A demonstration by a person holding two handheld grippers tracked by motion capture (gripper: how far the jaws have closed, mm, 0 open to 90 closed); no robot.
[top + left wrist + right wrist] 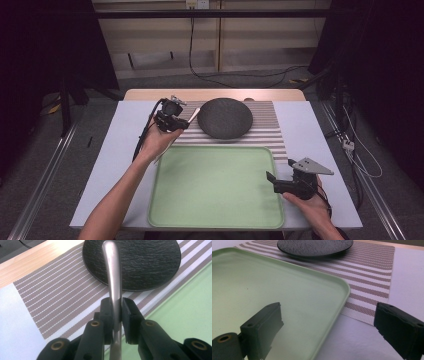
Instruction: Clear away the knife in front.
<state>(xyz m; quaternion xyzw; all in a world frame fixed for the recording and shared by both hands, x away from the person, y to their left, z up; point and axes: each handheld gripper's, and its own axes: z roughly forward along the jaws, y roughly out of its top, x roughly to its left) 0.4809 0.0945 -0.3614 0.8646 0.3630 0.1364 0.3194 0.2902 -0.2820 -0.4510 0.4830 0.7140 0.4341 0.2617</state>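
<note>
1. The high view is looking forward and down over the whole table.
2. The left gripper view is sitting close above the striped mat, facing the black plate.
3. The right gripper view is looking low across the green tray toward that plate.

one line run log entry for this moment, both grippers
left gripper: shut on metal utensil handle, above striped mat | right gripper: open, straddling green tray edge | black plate: on mat

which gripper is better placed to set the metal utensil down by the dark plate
Left. The left gripper is already shut on the slim metal utensil handle, right beside the round dark textured plate. The right gripper is open, down at the pale green tray's near corner.
</note>
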